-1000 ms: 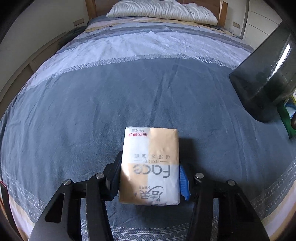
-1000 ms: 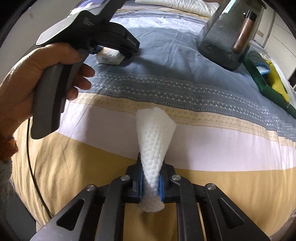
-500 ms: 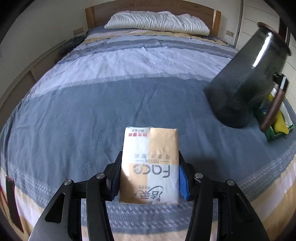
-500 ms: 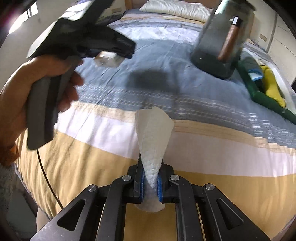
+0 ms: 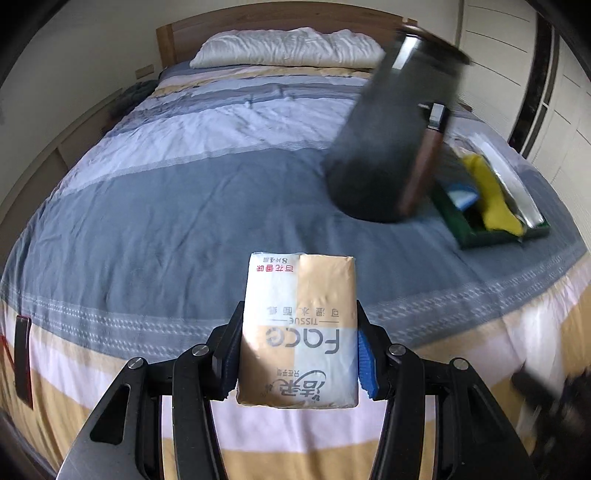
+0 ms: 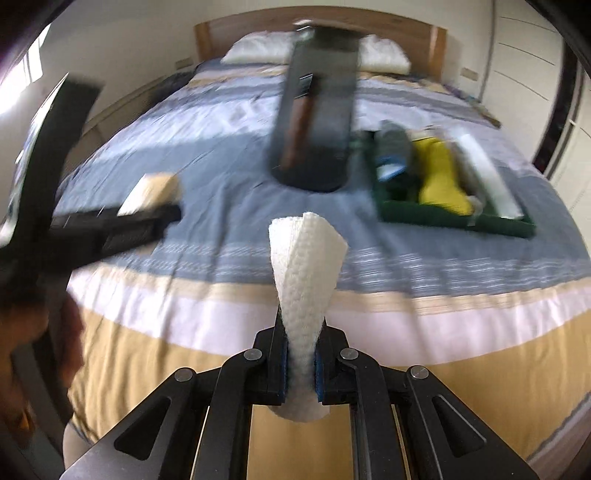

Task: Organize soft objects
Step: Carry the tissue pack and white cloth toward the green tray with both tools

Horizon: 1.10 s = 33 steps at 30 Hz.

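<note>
1. The left gripper [image 5: 298, 354] is clamped on a tissue pack [image 5: 299, 328], its blue pads pressing the pack's long sides; the pack stands out ahead of the fingers, printed face toward the camera, clear of the bedspread [image 5: 166, 229].
2. The right gripper [image 6: 300, 363] is pinched nearly shut on a folded white cloth [image 6: 304, 273], which fans out upward from the narrow gap between the pads.
3. Ahead and to the right of the left gripper, a dark tinted jug [image 5: 391, 147] with a brown handle stands tilted on the bed; just beyond it to the right lies a green tray [image 5: 480, 236] touching or nearly touching the jug's base, I cannot tell which.
4. The left wrist view alone shows the print on the pack and a dark blurred shape at its lower right edge, too smeared to name.
5. The right wrist view alone shows the left gripper from outside: far to the left of the right gripper, blurred, with the pack's pale end poking past its fingers and a hand [image 6: 33, 332] around the grip below.
6. In the tray, both views show a yellow cloth [image 6: 441, 181], something blue, and a long white roll [image 6: 487, 177] at the far right side.
7. Farthest ahead, a white pillow [image 5: 288, 48] rests against the wooden headboard [image 5: 258, 22].
</note>
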Each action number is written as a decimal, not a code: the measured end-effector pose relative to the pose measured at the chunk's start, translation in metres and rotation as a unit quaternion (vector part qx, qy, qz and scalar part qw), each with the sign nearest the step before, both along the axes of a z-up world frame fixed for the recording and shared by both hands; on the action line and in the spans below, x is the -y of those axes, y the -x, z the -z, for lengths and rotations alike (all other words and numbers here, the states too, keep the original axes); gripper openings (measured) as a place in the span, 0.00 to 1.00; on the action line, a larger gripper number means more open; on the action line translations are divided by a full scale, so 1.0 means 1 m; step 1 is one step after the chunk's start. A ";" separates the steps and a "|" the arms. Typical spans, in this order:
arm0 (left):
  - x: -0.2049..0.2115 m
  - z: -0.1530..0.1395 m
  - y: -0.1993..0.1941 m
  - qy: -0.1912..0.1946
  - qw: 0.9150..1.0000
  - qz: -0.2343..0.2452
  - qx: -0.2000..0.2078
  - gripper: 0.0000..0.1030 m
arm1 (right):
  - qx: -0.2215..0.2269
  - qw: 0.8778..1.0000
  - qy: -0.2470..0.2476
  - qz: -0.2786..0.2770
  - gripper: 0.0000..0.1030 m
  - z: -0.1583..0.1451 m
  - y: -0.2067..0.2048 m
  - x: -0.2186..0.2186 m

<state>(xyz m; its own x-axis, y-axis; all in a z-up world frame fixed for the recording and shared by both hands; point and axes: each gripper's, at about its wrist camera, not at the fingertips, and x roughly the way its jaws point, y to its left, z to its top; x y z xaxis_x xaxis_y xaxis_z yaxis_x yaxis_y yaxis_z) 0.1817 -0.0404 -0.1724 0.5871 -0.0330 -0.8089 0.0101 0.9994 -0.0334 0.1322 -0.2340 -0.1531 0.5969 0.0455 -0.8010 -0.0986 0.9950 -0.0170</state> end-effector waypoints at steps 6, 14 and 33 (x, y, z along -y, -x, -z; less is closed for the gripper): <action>0.048 -0.008 0.015 0.008 1.000 0.023 0.000 0.44 | 0.021 0.999 0.017 0.031 0.09 -0.020 0.006 0.047; 0.102 -0.018 0.017 0.002 0.999 0.054 0.003 0.44 | 0.034 0.998 0.013 0.048 0.09 -0.028 0.011 0.081; 0.207 -0.044 -0.026 0.001 0.995 0.099 0.016 0.44 | 0.055 0.995 0.025 0.076 0.09 -0.040 -0.044 0.182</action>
<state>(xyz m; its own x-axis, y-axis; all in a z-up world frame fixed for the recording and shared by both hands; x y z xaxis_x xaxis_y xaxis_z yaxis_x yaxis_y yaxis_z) 0.2079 -0.2477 -0.1283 0.5950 -0.1532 -0.7890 0.2082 0.9775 -0.0327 0.1758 -0.4164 -0.1128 0.6780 -0.0905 -0.7295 0.0585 0.9959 -0.0691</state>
